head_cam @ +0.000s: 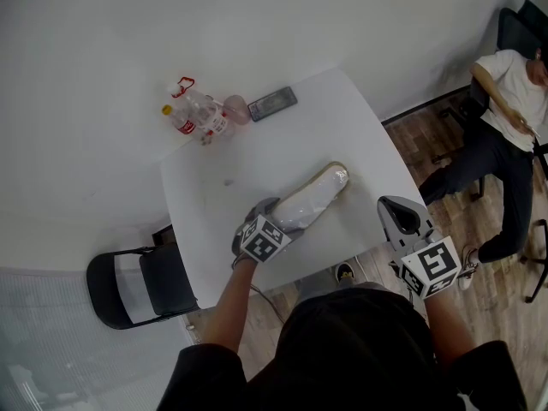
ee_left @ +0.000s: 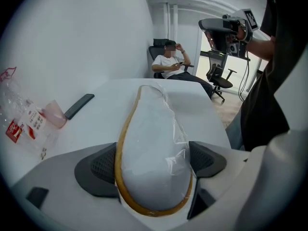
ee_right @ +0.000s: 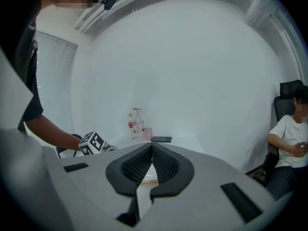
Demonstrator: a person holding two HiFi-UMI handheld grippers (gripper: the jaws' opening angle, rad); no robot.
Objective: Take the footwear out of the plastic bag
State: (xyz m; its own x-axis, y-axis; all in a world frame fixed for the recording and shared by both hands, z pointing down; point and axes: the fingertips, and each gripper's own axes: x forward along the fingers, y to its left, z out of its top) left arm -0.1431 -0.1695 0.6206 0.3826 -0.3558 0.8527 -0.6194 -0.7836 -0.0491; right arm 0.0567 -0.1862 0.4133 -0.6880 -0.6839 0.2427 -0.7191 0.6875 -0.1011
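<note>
footwear (head_cam: 312,199): 1 pc, pale slipper-type shoe w/ tan rim, lying flat on white worktop (head_cam: 342,118), near its front edge, sealed in clear plastic bag (ee_left: 175,134) that hugs it tight; not yet out.

handling (est.): prob. light, sole semi-stiff, upper soft. film thin, slick, crinkly, likely to slide on the shoe and tear if dragged. best hold: sides of near end for the shoe; loose wrinkle of film for the bag. bag mouth not located.

left tongs (ee_left: 154,162): spread wide, straddling shoe's near end, a pad at each side, right-hand pad touching film; no firm pinch evident.

right tongs (ee_right: 151,147): pressed together, empty, held off worktop's right edge, well apart from shoe.

markings: none legible on shoe or bag. bottles (head_cam: 193,114) at far left corner carry red labels, print too small to read. marker cubes show b/w squares only.

other: pink cup (head_cam: 237,110) beside bottles; dark flat device (head_cam: 272,103) near them; folding chair (head_cam: 137,285) left of worktop; seated person (head_cam: 505,84) far right.
</note>
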